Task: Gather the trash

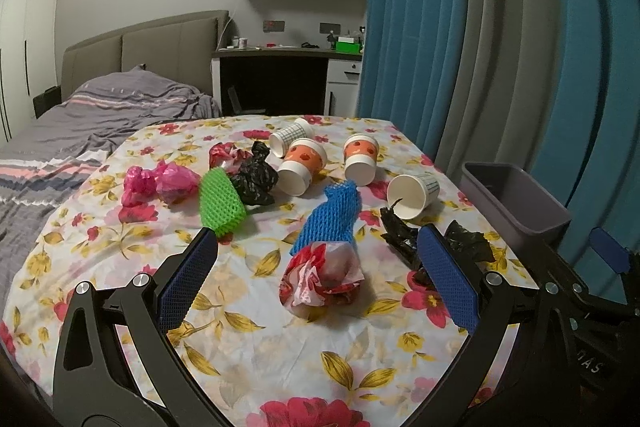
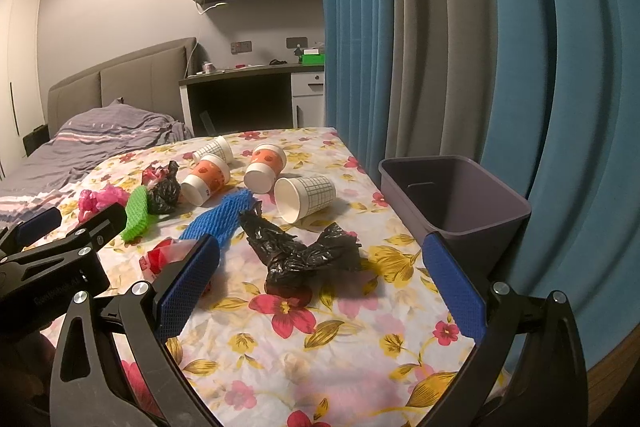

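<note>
Trash lies on a floral-cloth table [image 1: 280, 359]: several tipped paper cups [image 1: 302, 167], a green foam net [image 1: 221, 203], a blue foam net [image 1: 332, 219], pink bags [image 1: 160, 183], a red-white wrapper [image 1: 324, 277] and black bags [image 2: 304, 255]. My left gripper [image 1: 318, 263] is open and empty, with the red-white wrapper between its fingers. My right gripper [image 2: 320, 259] is open and empty, with a crumpled black bag between its fingers. The purple bin [image 2: 456, 195] stands at the table's right edge, empty.
Blue and grey curtains [image 2: 480, 47] hang close behind the bin. A bed [image 1: 80, 123] lies left of the table. A desk [image 1: 280, 75] and wall shelves stand at the back. The right gripper shows at the right edge of the left wrist view [image 1: 600, 287].
</note>
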A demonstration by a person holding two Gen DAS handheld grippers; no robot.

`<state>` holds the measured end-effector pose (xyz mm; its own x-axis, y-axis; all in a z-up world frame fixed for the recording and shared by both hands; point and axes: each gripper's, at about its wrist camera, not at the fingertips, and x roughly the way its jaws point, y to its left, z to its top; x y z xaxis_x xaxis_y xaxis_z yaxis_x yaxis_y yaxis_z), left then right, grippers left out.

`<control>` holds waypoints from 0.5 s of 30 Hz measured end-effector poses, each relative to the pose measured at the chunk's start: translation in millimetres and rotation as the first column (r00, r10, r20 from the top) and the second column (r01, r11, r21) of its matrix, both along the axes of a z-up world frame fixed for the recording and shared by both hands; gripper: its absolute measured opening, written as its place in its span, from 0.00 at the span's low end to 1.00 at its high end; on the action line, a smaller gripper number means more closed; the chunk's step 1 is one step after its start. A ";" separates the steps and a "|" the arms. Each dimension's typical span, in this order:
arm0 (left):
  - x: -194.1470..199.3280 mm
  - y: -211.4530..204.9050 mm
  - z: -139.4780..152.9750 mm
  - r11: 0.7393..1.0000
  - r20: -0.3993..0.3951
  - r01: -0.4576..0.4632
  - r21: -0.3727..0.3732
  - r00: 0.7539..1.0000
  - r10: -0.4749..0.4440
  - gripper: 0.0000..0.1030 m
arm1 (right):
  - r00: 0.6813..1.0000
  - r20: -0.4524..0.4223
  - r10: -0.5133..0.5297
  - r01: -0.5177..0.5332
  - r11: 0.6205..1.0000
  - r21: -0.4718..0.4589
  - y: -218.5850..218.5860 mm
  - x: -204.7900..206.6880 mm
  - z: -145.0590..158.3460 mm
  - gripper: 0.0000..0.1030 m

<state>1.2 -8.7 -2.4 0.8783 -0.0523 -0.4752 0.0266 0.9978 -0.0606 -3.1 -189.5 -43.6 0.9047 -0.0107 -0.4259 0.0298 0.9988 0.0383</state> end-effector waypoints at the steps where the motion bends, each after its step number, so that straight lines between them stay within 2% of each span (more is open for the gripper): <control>1: 0.1 -0.1 0.1 1.000 0.000 -0.001 0.000 1.000 0.001 0.96 | 1.000 0.000 0.000 0.000 1.000 0.000 -0.9 -0.1 0.3 0.95; 15: 1.6 -3.7 1.7 1.000 0.000 0.005 -0.002 1.000 -0.005 0.96 | 1.000 0.000 0.000 0.000 1.000 0.000 -0.7 -0.3 0.4 0.96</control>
